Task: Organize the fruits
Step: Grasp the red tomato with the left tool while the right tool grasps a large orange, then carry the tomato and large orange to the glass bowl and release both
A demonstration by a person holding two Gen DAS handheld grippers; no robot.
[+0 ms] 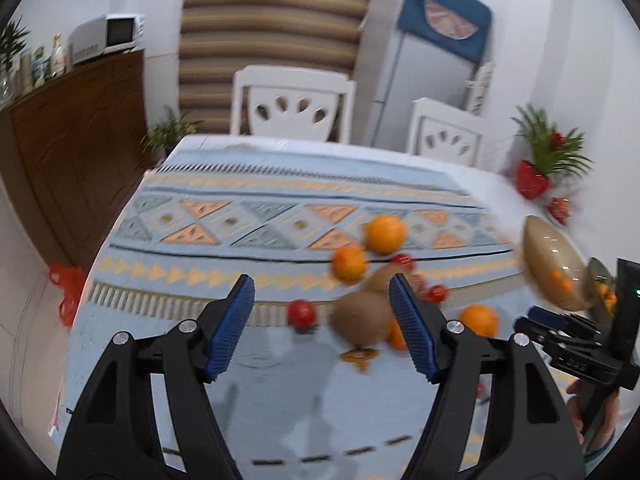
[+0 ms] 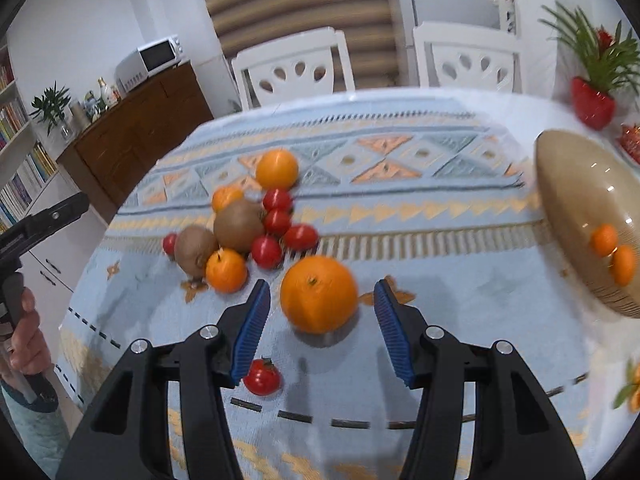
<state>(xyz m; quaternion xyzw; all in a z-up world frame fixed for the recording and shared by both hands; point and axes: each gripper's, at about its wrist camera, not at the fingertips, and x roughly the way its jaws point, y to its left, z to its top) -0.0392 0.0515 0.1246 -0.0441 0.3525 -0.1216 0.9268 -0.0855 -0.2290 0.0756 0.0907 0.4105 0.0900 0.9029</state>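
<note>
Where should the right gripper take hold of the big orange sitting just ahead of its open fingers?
Grip the big orange across its widest middle, coming straight forward from the near side. It is round with its stem up, already lined up with the open right gripper, and nothing touches its flanks. The small tomato sits nearer, clear.

Left wrist view: looks forward and down between its two fingers [image 1: 236, 320] over the patterned tablecloth [image 1: 240, 220], fruit pile just ahead of the right finger. Right wrist view: same heading, closer to the cloth, a large orange [image 2: 319, 294] between the fingertips. Shared: fruit pile, brown bowl [image 2: 580, 216] beyond the right finger, white chairs [image 1: 294, 100], wooden cabinet.
</note>
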